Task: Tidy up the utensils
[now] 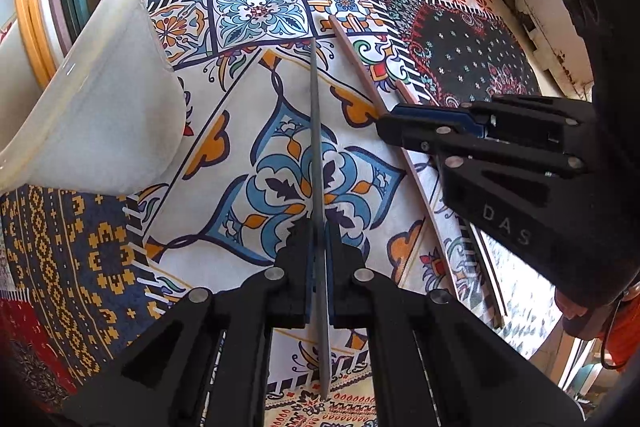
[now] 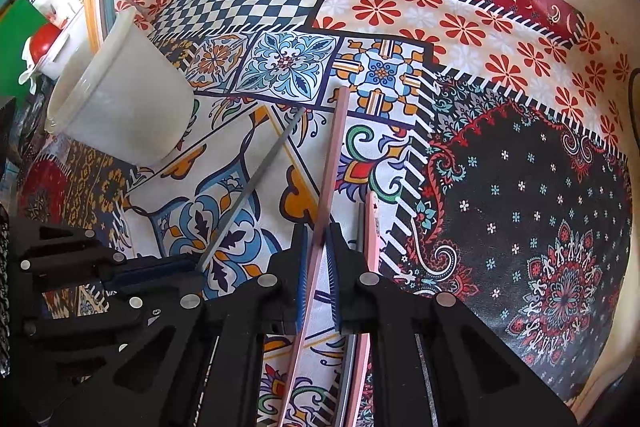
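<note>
Left claw (image 1: 319,227): seen pointed steeply down at the desk (image 1: 472,39), clenched on a slim grey chopstick (image 1: 316,131). The stick was pinched between the blue pads (image 1: 331,279) and ran from below the fingers up across the blue-and-orange tile print. Its far tip was seen near the edge of a blue floral square.

Right claw (image 2: 318,231): likewise pointed down and closed on a pink chopstick (image 2: 335,155), which was gripped between its pads (image 2: 303,267). The far end of the pink stick was recorded near an orange-and-blue cross tile. In the left wrist view this claw (image 1: 386,127) was seen from the side, just right of the grey stick.

Remaining utensils: one further pink chopstick (image 2: 374,223) and one grey chopstick (image 2: 361,227) were noted lying side by side on the desk, just right of the right claw. Whether they touched each other could not be told.

Container: a cream-white cup (image 1: 104,99) was found standing on the desk to the left of both claws, apart from every stick.

Covering: the desk was dressed in a patchwork cloth (image 2: 520,187) of checks, red flowers, dark paisley and tile motifs.

Background: stacked coloured rims (image 1: 36,27) were recorded behind the cup.
</note>
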A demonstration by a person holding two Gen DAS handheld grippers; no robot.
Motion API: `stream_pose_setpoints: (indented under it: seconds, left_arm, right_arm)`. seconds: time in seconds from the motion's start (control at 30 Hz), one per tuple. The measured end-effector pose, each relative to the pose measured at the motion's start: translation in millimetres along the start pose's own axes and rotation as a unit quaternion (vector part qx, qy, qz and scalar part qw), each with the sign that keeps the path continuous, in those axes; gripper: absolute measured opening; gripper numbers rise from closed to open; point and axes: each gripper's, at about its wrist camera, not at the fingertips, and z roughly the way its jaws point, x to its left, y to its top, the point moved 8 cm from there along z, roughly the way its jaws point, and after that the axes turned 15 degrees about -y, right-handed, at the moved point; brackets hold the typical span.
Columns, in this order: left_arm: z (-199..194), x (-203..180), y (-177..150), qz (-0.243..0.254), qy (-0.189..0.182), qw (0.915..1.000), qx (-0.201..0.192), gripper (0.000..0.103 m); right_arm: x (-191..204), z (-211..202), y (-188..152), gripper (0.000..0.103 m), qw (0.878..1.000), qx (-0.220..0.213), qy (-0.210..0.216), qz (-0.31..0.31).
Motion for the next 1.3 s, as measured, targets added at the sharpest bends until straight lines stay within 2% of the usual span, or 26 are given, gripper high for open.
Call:
stream_pose_setpoints:
  seconds: [0.2,0.33,0.53,0.87,1.17,1.3]
  left_arm:
    - [2,1,5,-0.008,-0.016,0.9998,-0.003,0.005]
    - [2,0,5,-0.004,-0.018,0.9998,0.001,0.004]
    - [-8,3,-1,-0.006,-0.001,0.9999,-0.01,0.003]
    - [-63,-3,-14,0.003,-0.003,0.9976,-0.069,0.003]
    - [-110,-12,-16,0.017,-0.008,0.9924,-0.122,0.0]
    - [-118,-11,-15,0.022,-0.012,0.9915,-0.128,0.0]
  right_arm:
    - [10,0,15,0.006,1.0,-0.004,-0.021,-0.012]
    - [16,-3,17,0.005,1.0,0.003,-0.005,-0.005]
    - [20,-28,23,0.005,1.0,-0.023,0.002,0.003]
    - [15,-85,25,0.005,0.997,-0.077,0.004,0.029]
    - [23,-114,38,0.005,0.992,-0.117,0.0,0.038]
    - [27,-122,41,0.005,0.991,-0.13,-0.006,0.033]
